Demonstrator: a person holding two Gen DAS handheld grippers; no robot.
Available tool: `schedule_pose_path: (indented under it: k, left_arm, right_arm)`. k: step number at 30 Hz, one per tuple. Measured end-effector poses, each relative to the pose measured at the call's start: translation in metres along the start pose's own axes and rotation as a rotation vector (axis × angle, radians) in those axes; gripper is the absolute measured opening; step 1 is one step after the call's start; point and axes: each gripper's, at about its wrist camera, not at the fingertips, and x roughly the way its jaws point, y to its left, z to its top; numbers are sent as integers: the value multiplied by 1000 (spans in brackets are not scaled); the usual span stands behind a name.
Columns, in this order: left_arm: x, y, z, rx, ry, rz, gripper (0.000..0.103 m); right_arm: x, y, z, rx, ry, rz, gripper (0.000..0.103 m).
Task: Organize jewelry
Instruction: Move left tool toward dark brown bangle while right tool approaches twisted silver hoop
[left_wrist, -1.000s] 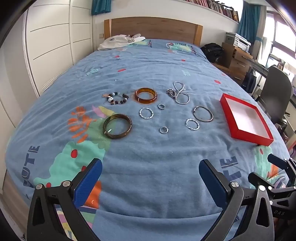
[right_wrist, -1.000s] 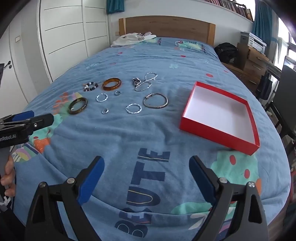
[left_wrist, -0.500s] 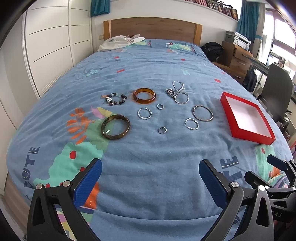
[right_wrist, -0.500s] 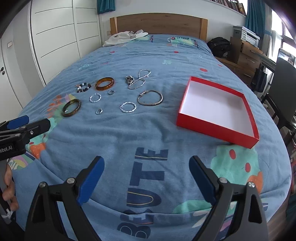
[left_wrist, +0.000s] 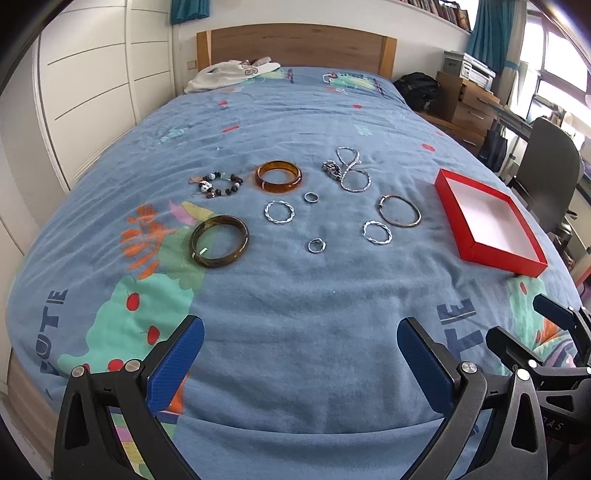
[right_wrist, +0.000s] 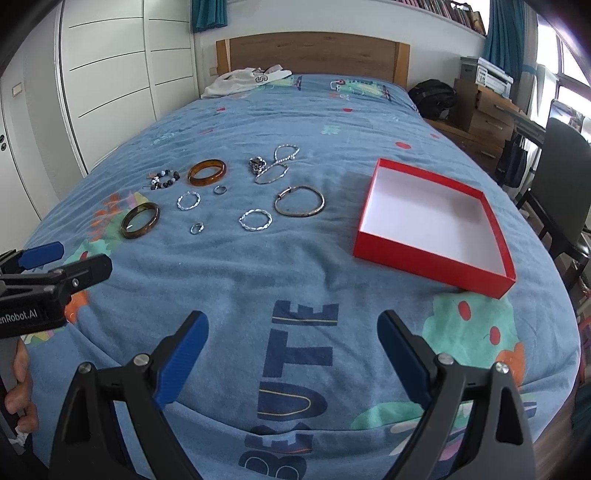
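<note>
Left wrist view: we are holding the left gripper (left_wrist: 300, 345) and right gripper (right_wrist: 292, 341) with fingers spread wide and empty over the bed (left_wrist: 295, 302), looking well ahead at scattered bangles (left_wrist: 218, 241), rings (left_wrist: 316, 245) and a chain (left_wrist: 351, 170) lying flat, left of the red box (right_wrist: 436, 221).

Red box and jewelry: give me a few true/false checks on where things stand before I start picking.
1. The red box holds no jewelry. True.
2. The amber bangle lies inside the box. False: it lies on the blanket.
3. Both the left gripper and right gripper are open with nothing held. True.
4. The beaded bracelet sits right of the box. False: it lies far left of it.
</note>
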Motion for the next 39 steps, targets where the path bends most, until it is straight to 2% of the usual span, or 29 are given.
schedule_pose_path:
  k: [8,14,23,27,33,39]
  left_arm:
    - [2,-1,-2,12,11,1,102]
    - [4,3,-3,-6,23,-6,102]
    - [1,10,-2,11,-13,31,102]
    - [-1,18,1,-7,-25,17,102]
    - [9,33,7,-38,25,26,102]
    - [12,36,12,-21,32,36,102]
  right_arm:
    - [2,1,-2,22,12,-23,94]
    - [1,-2,0,16,31,-79,94]
    - [1,0,9,26,30,-59,94]
    - [3,4,16,35,25,-35,94]
    - [8,13,26,29,5,3,92]
    - [15,18,34,37,-4,32,92]
